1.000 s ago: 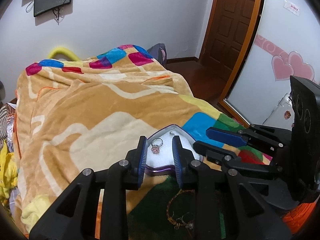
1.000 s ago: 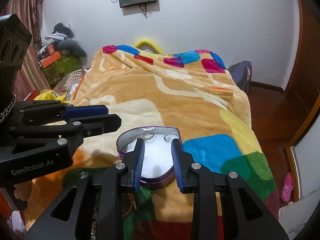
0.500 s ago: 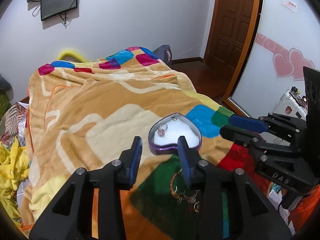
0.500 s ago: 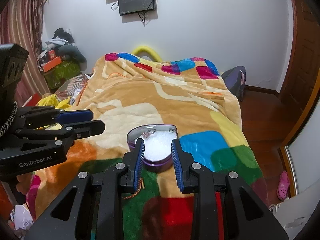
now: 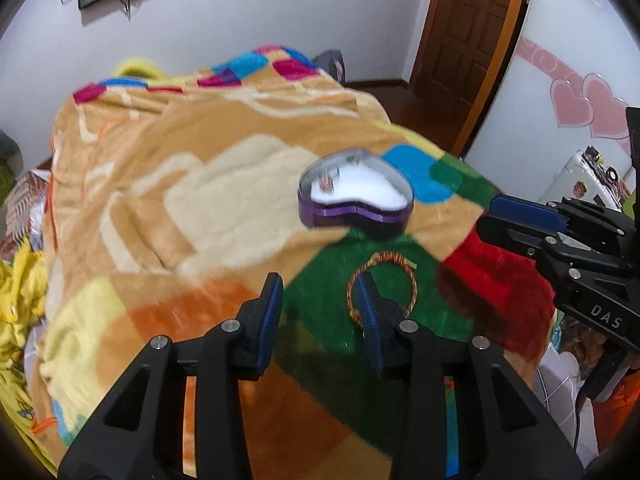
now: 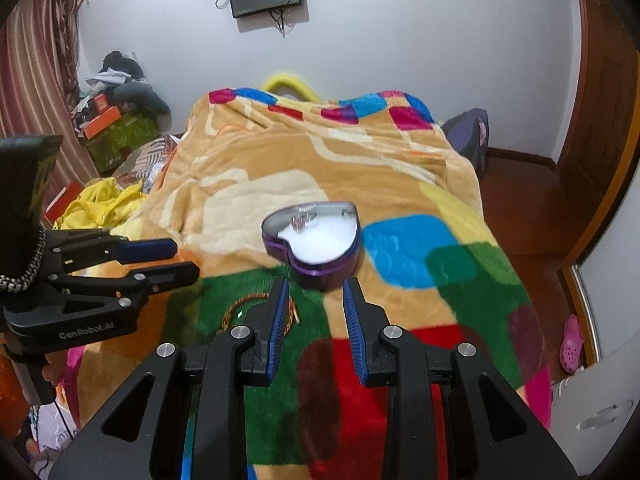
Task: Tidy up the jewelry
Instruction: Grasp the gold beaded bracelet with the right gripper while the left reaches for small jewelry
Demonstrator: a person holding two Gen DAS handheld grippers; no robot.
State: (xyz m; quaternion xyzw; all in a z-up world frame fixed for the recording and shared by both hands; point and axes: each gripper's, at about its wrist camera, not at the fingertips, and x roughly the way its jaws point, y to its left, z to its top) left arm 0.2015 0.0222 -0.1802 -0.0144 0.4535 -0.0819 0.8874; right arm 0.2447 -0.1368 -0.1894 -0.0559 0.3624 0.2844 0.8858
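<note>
Left wrist view: left tongs [image 5: 320, 300] released, nothing between the pads, hovering low over the green patch of the blanket [image 5: 200, 184] that covers the bed. Braided bracelet [image 5: 382, 280] lies loose on that green patch, its left arc passing just behind the right-hand pad; not gripped. Beyond it, just past the green patch, sits the heart-shaped purple box [image 5: 354, 200], lid off, white lining exposed. A ring [image 5: 325, 182] with a reddish stone rests on the lining near the left lobe; a second small item near the upper rim is too blurred to name. Right tongs [image 5: 520, 220] enter from the right edge, well apart from the box, gap between the pads narrow and carrying nothing. Right wrist view: right tongs [image 6: 314, 304] parted and unloaded, aimed at the near point of the box [image 6: 316, 240]. Ring cluster [image 6: 302, 220] visible at the far left of the lining. Part of the bracelet [image 6: 256, 304] shows left of the left-hand pad, on the green patch. Left tongs [image 6: 176, 258] at left, off the blanket surface. Progress, judged: partly done, with small pieces already in the box; bracelet left outside. Remaining: pick up the bracelet and lay it in the box.
</note>
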